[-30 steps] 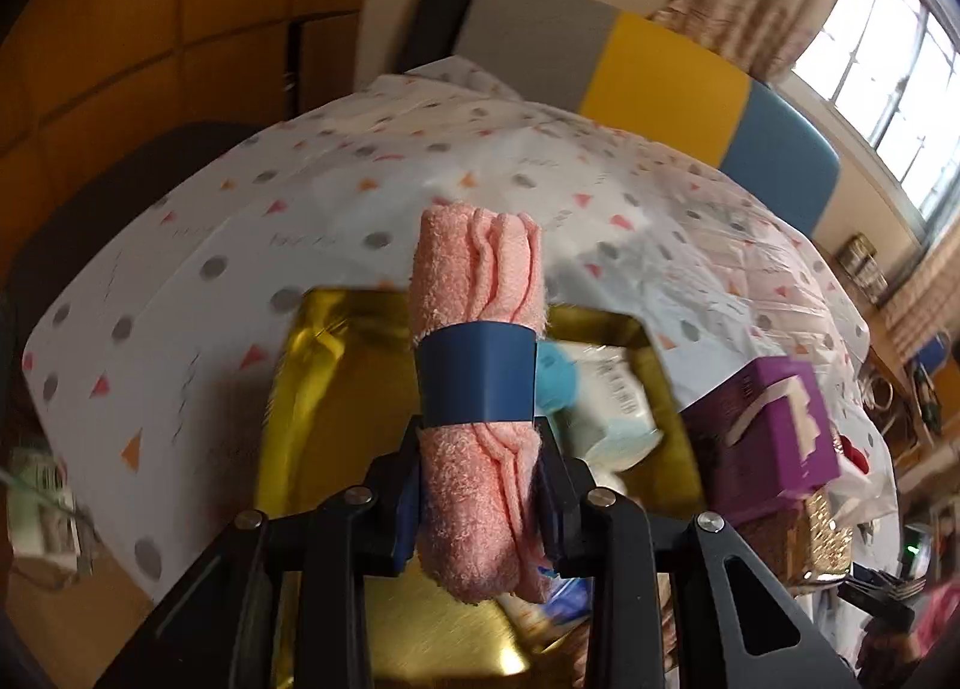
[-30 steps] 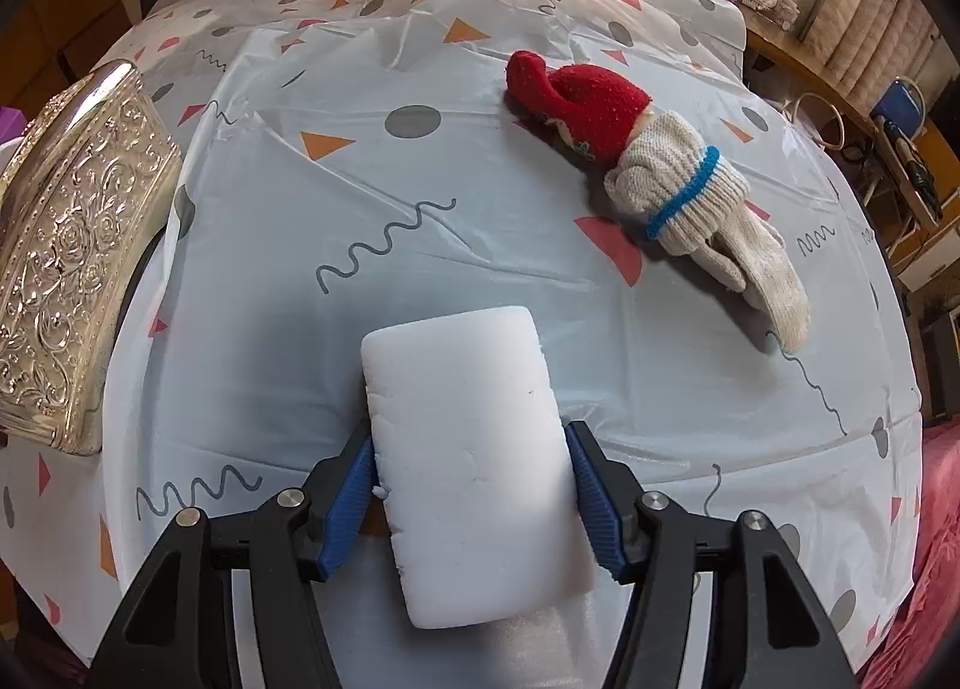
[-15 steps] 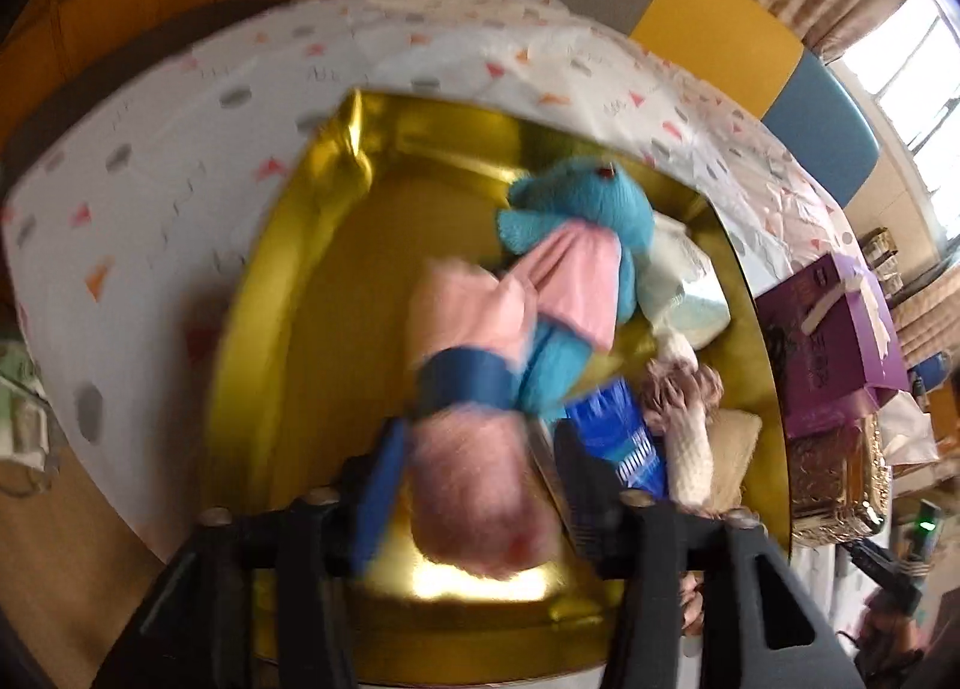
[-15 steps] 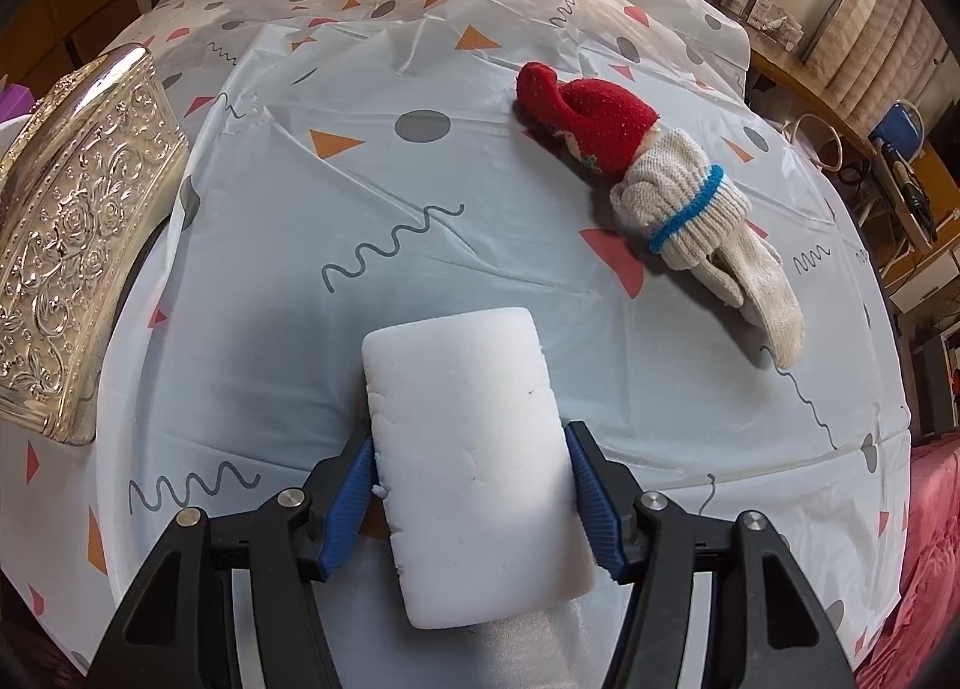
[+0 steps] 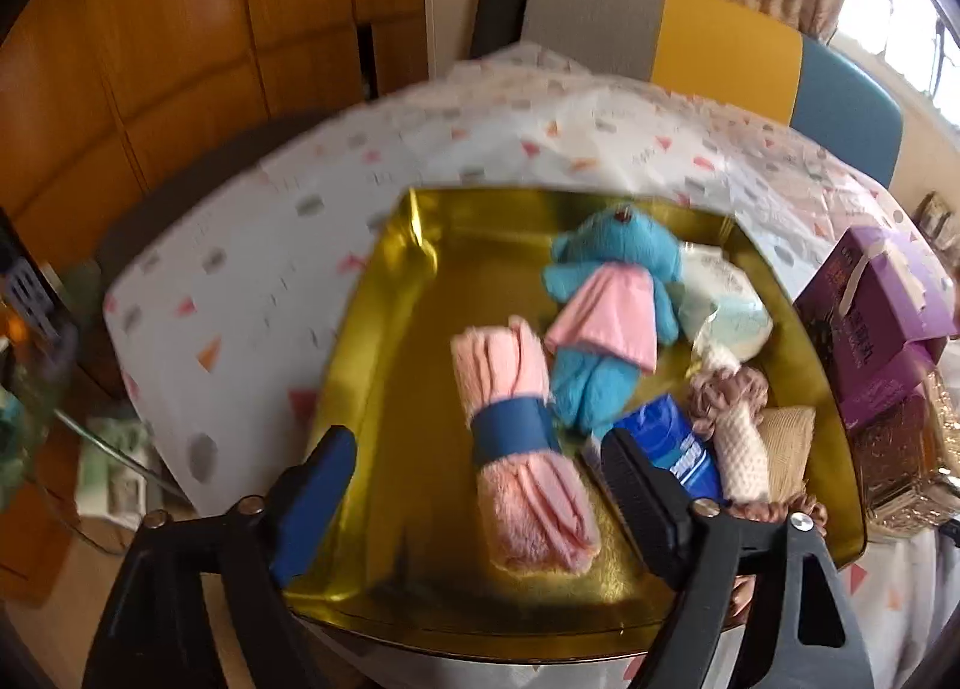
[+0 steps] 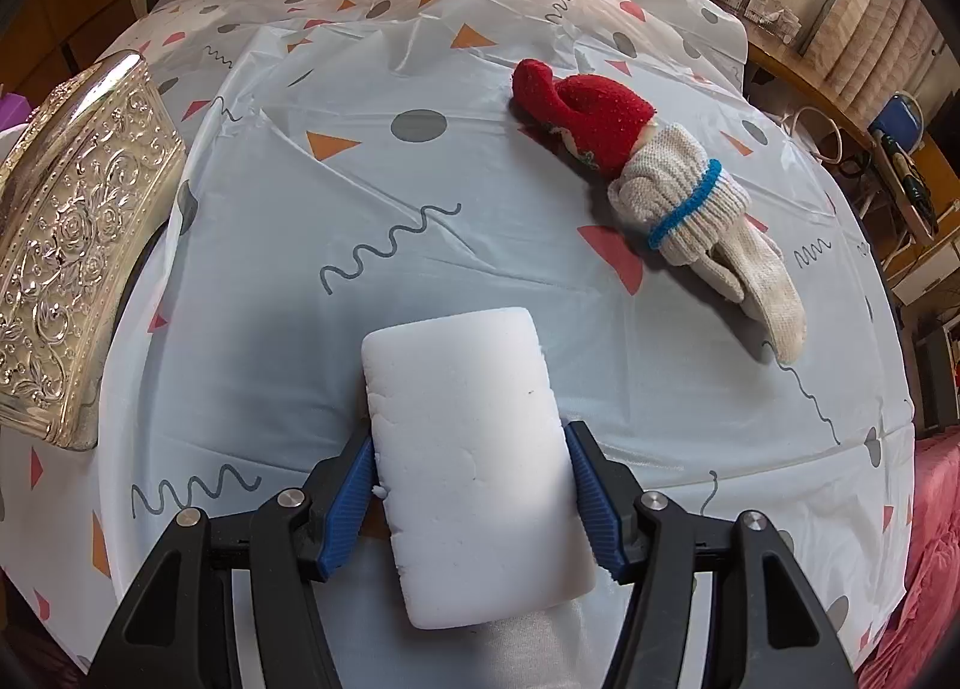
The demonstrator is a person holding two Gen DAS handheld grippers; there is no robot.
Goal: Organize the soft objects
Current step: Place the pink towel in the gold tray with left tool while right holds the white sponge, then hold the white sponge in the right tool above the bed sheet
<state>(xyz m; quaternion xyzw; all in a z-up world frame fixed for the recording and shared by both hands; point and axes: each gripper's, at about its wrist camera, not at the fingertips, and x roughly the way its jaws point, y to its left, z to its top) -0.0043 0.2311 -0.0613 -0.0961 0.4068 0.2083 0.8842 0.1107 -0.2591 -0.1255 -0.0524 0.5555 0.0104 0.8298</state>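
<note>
A pink rolled towel (image 5: pixel 521 443) with a blue band lies in the gold tray (image 5: pixel 372 365), free of my left gripper (image 5: pixel 480 479), whose jaws are opening wide on either side of it. In the tray also lie a blue plush toy (image 5: pixel 606 329) in a pink dress, a blue packet (image 5: pixel 675 443), a knitted doll (image 5: pixel 735 425) and a pale pouch (image 5: pixel 729 299). In the right wrist view my right gripper (image 6: pixel 471 485) is shut on a white sponge block (image 6: pixel 474 461) above the table. A red mitten (image 6: pixel 585 113) and a cream glove (image 6: pixel 714 233) lie on the cloth beyond.
A patterned plastic cloth (image 6: pixel 372 197) covers the table. An embossed silver box (image 6: pixel 78 233) stands at the left of the right wrist view. Purple boxes (image 5: pixel 870 317) sit right of the tray. A grey, yellow and blue chair back (image 5: pixel 720 41) stands behind the table.
The left gripper came down over the tray, opened, and let the pink towel go onto the tray floor. The right gripper kept still with the sponge.
</note>
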